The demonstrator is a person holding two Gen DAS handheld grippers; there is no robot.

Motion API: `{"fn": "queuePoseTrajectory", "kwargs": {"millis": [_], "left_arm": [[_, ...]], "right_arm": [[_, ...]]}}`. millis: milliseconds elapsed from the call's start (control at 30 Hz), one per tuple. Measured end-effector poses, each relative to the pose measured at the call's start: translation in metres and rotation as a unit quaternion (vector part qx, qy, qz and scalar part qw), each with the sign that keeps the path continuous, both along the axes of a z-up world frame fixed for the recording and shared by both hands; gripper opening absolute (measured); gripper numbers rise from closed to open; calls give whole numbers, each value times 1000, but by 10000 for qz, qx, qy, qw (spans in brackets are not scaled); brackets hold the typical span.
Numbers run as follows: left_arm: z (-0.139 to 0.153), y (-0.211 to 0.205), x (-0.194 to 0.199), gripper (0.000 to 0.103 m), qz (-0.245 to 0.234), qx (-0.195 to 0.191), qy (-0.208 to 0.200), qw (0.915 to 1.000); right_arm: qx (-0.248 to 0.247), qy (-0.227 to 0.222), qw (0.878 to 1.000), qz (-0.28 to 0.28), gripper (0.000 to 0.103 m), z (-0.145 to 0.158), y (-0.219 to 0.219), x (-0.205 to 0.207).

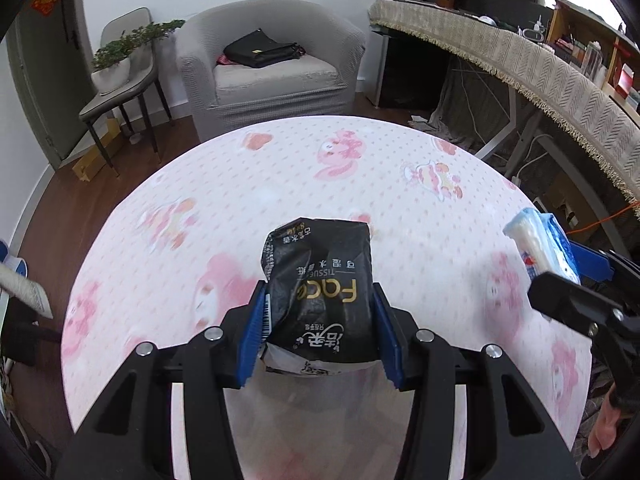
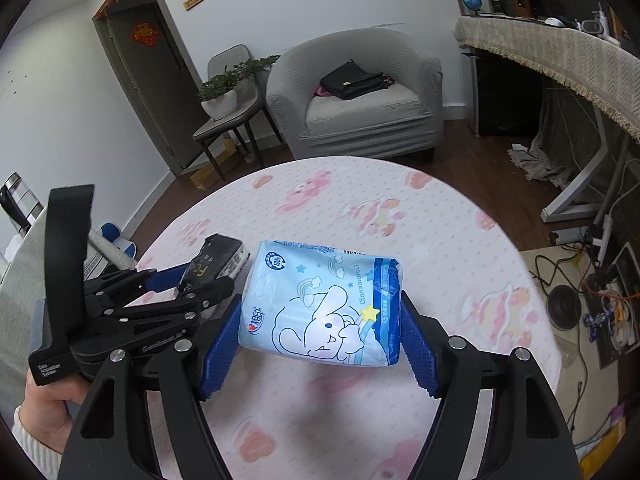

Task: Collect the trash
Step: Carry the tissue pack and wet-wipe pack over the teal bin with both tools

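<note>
My left gripper (image 1: 320, 332) is shut on a crumpled black tissue pack (image 1: 320, 280) with gold "Face" lettering, held above the round table (image 1: 360, 184) with its pink cartoon cloth. My right gripper (image 2: 320, 340) is shut on a light blue Cinnamoroll tissue pack (image 2: 324, 304), also above the table. In the left wrist view the blue pack (image 1: 540, 240) and the right gripper show at the right edge. In the right wrist view the left gripper (image 2: 192, 284) holds the black pack (image 2: 220, 260) just left of the blue pack.
A grey armchair (image 1: 272, 76) with a black bag (image 1: 260, 50) stands beyond the table. A chair with potted plants (image 1: 116, 64) is at the far left. A long desk with a fringed cloth (image 1: 540, 68) runs along the right. Cables (image 2: 580, 280) lie on the floor at right.
</note>
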State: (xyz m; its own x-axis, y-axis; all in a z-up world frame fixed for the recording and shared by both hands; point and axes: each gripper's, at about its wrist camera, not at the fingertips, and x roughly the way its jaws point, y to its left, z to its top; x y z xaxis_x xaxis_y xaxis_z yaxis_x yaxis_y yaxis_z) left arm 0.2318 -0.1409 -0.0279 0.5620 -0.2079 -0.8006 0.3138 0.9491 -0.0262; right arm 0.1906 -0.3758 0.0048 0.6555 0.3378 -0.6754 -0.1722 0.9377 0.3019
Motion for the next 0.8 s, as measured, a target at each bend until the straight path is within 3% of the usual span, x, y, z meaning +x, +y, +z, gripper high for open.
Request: {"fn": "queuePoseTrajectory", "kwargs": {"millis": [233,600,800], "left_arm": [[11,39,-40,53,216,70,-254,9994],[27,96,-80,53,529,-311,-561,9965],[37,133,-100,53,703,-266,-687,9948]], "right_arm": [[-114,-98,9997,202,74,6,33,-14],[-439,-23,9981,435,74,-6,83,-31],[-484,-115,9971,579,74,-5,112,-36]]}}
